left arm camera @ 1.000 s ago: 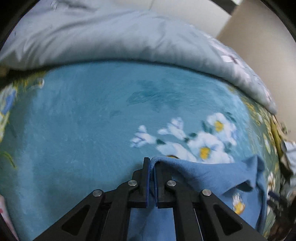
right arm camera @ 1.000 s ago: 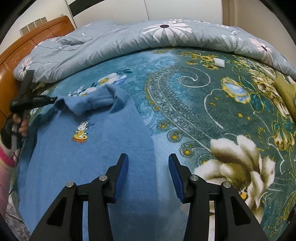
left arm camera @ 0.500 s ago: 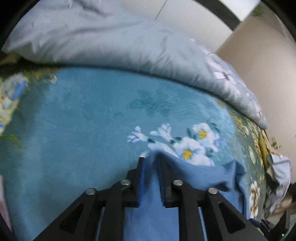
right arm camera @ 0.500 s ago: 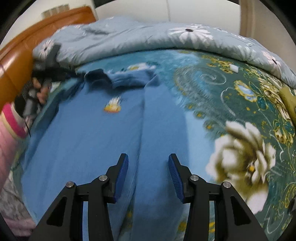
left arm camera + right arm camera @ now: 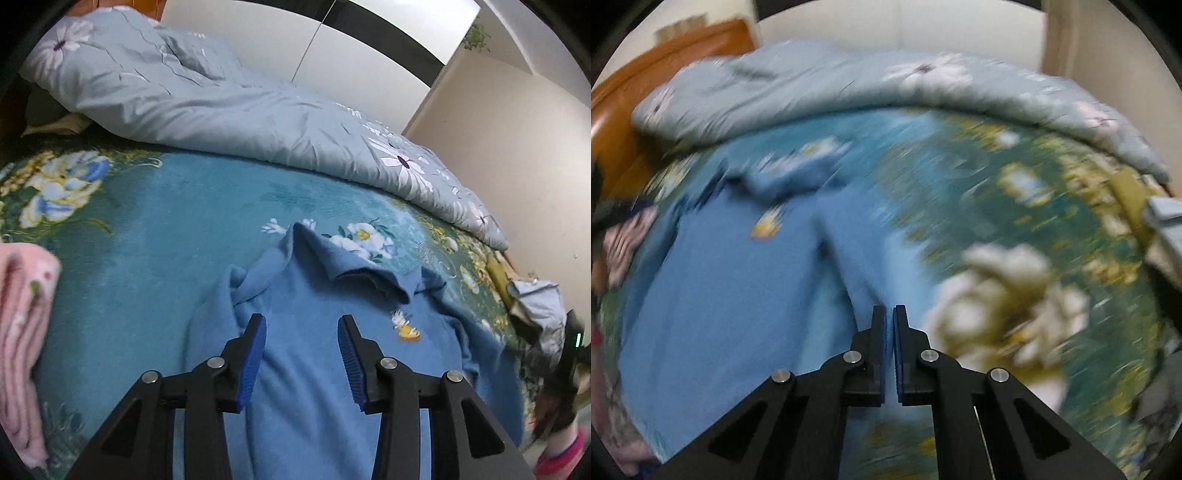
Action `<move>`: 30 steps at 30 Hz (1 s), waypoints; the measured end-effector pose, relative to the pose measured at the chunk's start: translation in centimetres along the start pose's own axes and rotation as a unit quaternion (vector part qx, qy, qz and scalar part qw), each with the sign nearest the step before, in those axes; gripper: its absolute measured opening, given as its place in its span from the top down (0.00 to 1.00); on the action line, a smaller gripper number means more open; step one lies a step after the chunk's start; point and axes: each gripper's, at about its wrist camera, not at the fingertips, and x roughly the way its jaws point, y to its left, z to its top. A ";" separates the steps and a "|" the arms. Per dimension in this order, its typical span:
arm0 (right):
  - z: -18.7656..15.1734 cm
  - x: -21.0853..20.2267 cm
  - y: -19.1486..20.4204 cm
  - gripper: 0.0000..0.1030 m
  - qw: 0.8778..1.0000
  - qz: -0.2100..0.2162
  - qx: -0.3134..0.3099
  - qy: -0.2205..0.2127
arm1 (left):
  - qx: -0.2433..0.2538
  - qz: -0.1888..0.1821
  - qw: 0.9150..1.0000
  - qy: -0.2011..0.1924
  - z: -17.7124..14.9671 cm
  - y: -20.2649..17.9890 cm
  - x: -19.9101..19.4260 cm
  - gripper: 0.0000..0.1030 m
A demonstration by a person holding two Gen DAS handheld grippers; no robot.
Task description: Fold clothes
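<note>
Floral bedspread (image 5: 155, 236), blue shirt (image 5: 314, 369) under left gripper (image 5: 302, 354)

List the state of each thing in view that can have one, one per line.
Left gripper: open, jaws just opened, nothing between the pads.
Right gripper: shut; blur hides whether it pinches cloth.
Blue polo shirt: spread face up on the bed, unfolded, collar rumpled.
Grey floral duvet: bunched along the far side.
Pink towel: folded, at the near left edge.
</note>
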 end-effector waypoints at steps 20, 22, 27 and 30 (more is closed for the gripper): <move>-3.5 0.9 -3.4 0.70 0.998 0.044 0.044 0.007 | -0.027 0.058 0.996 0.065 -6.7 3.4 -1.1 0.40; -4.9 0.3 -2.9 0.57 0.997 0.059 0.052 0.006 | -0.024 0.062 0.994 0.081 -7.8 3.2 -0.7 0.40; -7.5 0.0 -2.4 0.55 0.993 0.085 0.085 0.016 | -0.005 0.091 0.991 0.097 -9.3 2.4 -0.1 0.41; -8.4 -0.1 -2.3 0.53 0.990 0.094 0.099 0.019 | -0.012 0.086 0.992 0.090 -9.0 2.4 -0.4 0.77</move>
